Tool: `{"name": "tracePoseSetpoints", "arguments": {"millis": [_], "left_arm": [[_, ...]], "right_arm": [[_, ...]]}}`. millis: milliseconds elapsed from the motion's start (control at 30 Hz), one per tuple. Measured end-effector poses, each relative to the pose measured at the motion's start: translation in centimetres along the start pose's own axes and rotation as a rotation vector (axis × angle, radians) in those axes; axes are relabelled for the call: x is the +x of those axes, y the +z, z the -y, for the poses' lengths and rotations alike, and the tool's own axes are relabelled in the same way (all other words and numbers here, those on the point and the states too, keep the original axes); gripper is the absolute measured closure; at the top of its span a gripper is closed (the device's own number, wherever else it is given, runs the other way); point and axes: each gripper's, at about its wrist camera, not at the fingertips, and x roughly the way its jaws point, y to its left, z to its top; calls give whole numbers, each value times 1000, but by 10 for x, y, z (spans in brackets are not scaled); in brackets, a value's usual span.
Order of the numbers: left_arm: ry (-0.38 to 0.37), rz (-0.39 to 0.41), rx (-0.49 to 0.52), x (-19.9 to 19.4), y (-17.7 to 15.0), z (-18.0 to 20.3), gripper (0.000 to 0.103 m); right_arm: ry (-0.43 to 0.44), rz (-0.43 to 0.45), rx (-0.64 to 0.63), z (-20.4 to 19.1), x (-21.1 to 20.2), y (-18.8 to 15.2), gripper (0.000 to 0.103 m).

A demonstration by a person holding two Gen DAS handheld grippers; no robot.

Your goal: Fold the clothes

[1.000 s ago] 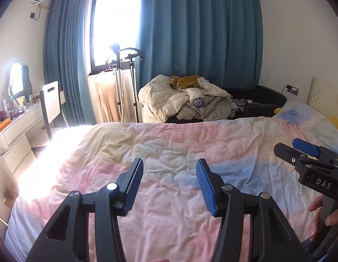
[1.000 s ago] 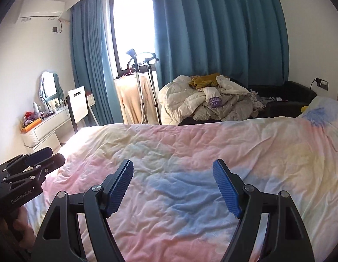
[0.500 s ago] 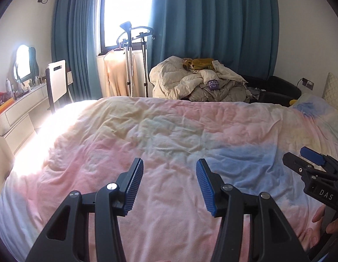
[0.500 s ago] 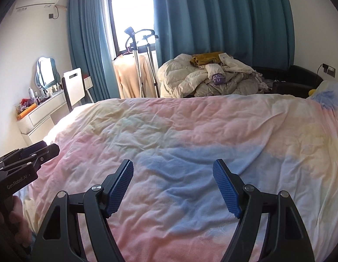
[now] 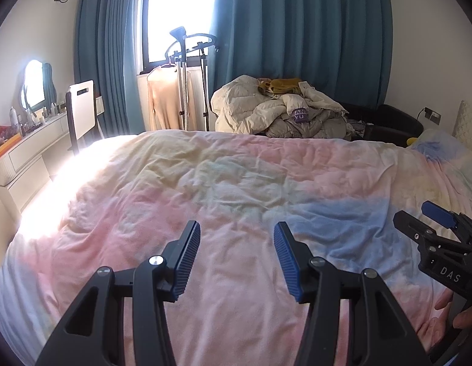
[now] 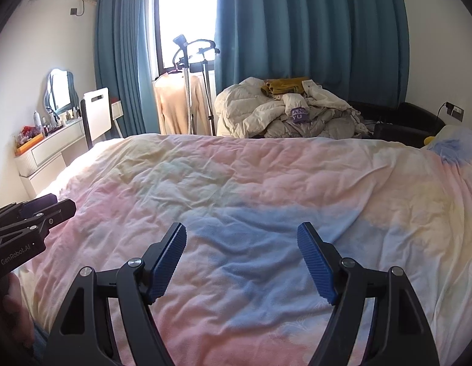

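A bedroom, seen from 2 hand-held tools poised over a bed (image 5: 83, 238): the left gripper (image 5: 236, 256) hangs above the rumpled pink, blue and yellow duvet (image 5: 242, 183) with its blue-padded fingers (image 5: 187, 259) spread apart and nothing between them, and the right gripper (image 6: 242, 262) does the same, its fingers (image 6: 316, 263) parted wide over a blue patch of the cover, gripping nothing. Each tool shows at the edge of the other's view, the right one to the right of the left fingers, with a hand (image 5: 464, 317) on its handle. The clothes (image 5: 284, 109), a heap of pale padded garments topped by a mustard-yellow piece and a purple label, lie well beyond both pairs of fingers, past the far edge of the bed and slightly right of centre, in front of teal curtains (image 5: 299, 30). Left of the heap, a garment steamer stand (image 5: 187, 61) carries a peach top (image 5: 165, 100) on a hanger before the bright window (image 5: 178, 15). Far to the left of the fingers stand a white chair (image 5: 82, 106) and a dressing surface (image 5: 31, 143) with a mirror (image 5: 33, 85) and small bottles
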Motion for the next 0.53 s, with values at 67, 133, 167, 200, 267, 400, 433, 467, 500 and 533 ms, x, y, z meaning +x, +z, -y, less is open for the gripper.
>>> {"name": "tracePoseSetpoints", "arguments": {"millis": [67,133,167,200,267,400,433,467,500,533], "left_arm": [[0,3,1,-1,0,0,51],[2,4,4,-1,0,1,51],[3,3,8,-1,-1,2,51],[6,4,11,-1,-1,2,51],[10,6,17,-2,-2,4,51],[12,8,22,-3,-3,5,51],[11,7,22,-2,-3,5,51],[11,6,22,-2,-3,5,51],[10,4,22,-2,-3,5,51],[9,3,22,-2,-4,5,51]], "right_arm": [[-2,-2,3,1,0,0,26],[-8,-4,5,1,0,0,26],[-11,-4,5,1,0,0,26],[-14,-2,3,0,0,0,26],[-20,0,0,0,-1,-1,26],[-29,7,-10,-2,-4,-1,26],[-30,8,-12,-2,-4,-1,26],[-31,9,-11,-2,-4,-1,26],[-32,8,-11,-2,-4,-1,26],[-33,7,-10,-2,-4,-1,26]]}}
